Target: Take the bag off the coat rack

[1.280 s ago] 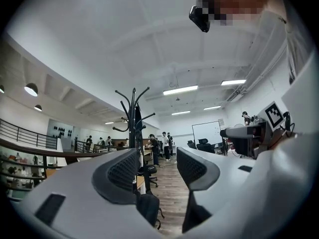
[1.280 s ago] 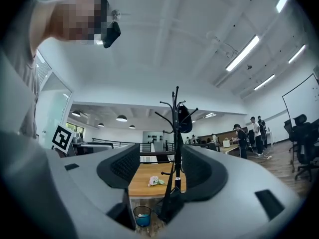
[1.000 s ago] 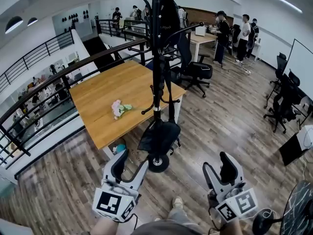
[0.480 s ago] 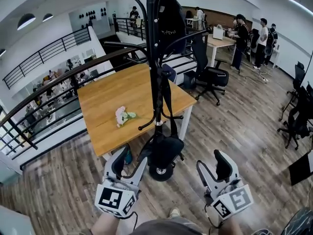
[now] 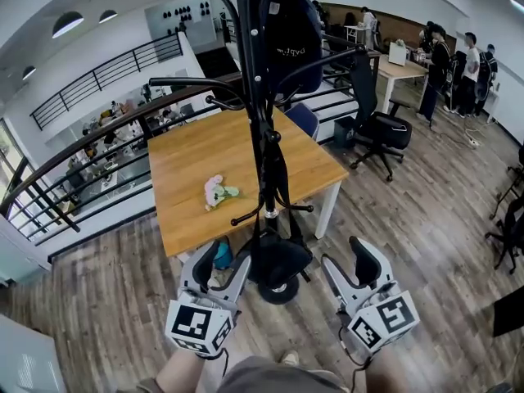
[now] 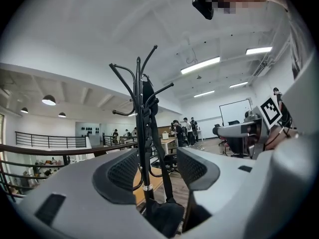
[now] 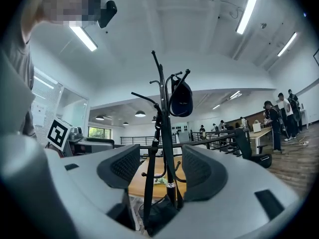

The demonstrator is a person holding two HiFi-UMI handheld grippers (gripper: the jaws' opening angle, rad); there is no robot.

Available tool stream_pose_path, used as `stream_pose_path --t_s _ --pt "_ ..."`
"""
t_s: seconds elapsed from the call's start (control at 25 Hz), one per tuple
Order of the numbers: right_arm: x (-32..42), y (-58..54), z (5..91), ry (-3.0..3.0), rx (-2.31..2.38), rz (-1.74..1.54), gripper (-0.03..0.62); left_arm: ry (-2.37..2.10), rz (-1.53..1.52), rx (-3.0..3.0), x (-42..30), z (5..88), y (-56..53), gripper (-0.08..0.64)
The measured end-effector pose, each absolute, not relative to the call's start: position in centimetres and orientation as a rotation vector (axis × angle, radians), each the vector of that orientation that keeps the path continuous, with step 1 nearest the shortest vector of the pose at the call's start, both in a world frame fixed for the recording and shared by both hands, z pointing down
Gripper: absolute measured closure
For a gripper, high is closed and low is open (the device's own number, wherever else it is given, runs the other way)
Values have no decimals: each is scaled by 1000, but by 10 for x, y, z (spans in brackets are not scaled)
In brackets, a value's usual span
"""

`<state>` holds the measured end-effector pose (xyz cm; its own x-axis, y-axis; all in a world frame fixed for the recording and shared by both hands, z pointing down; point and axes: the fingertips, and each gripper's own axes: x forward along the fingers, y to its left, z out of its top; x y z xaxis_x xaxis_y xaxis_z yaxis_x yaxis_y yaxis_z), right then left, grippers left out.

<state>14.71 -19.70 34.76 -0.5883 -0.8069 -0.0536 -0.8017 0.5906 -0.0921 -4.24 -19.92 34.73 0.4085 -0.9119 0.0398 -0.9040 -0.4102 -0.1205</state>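
Observation:
A black coat rack [image 5: 255, 113] stands at the near edge of a wooden table. A black bag [image 5: 280, 258] hangs low on it by a long strap, its body just above the rack's round base. A second dark rounded bag [image 5: 291, 33] hangs on a top hook. My left gripper [image 5: 221, 265] is open, just left of the low bag. My right gripper [image 5: 347, 262] is open, just right of it. Neither touches the bag. The low bag [image 6: 162, 215] shows between the open left gripper [image 6: 157, 169] jaws, and the low bag [image 7: 158, 214] shows again between the open right gripper [image 7: 160, 167] jaws.
The wooden table [image 5: 184, 166] behind the rack holds a small pink and green bunch [image 5: 215, 191]. A black railing [image 5: 98, 137] runs along the left. A black office chair [image 5: 378, 125] stands to the right, with people [image 5: 434, 64] further back. A blue object [image 5: 221, 255] lies under the table.
The rack and table have drawn nearer and now sit more central. Both grippers have closed in on the low bag from either side and stay open.

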Motion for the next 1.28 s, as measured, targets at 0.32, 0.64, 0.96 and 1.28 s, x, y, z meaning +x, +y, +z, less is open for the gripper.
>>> stream_pose_path --t_s 0.32,0.64,0.96,1.28 --pt "131 -239 342 2762 -1269 -46 334 1632 -163 -2560 -23 343 -236 305" --pt "111 -284 347 2804 -1316 -65 334 1558 -127 -2638 -4 347 -284 305" --pt "85 -320 341 2808 -1340 -91 334 1532 -182 -2719 0 367 -331 305" --pt "58 -352 363 2845 -1315 -182 334 1583 -287 -2772 -12 413 -356 350"
